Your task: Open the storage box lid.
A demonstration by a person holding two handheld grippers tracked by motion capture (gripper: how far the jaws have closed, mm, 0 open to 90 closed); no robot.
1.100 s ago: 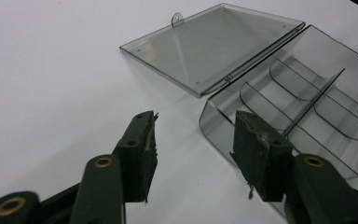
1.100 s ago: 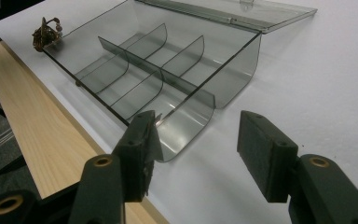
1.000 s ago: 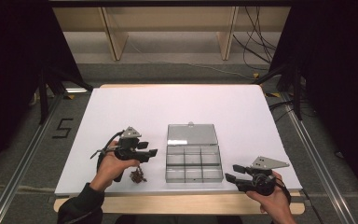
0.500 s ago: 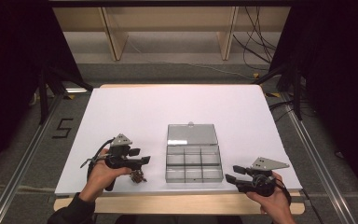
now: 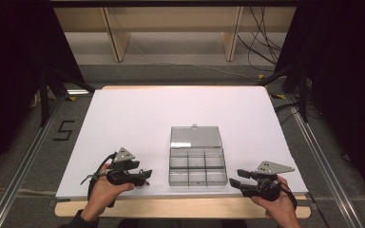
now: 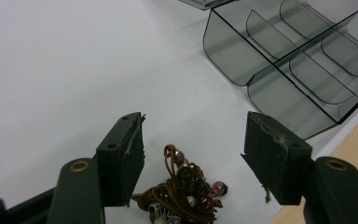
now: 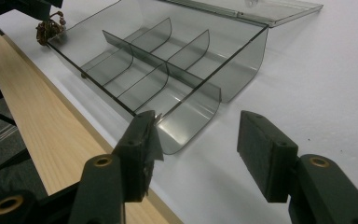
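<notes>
We've just pulled our left gripper (image 6: 191, 163) back behind the bead bracelet (image 6: 182, 191), jaws wide open and empty, ready to grab.

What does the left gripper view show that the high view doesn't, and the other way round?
The left gripper view shows a tangle of brown cord and red beads lying between the left hand-held gripper's open jaws. The high view shows the whole white table, the box's flat-open lid, the right hand-held gripper and the shelving behind. Both show the clear divided box, empty, near the table's front edge.
</notes>
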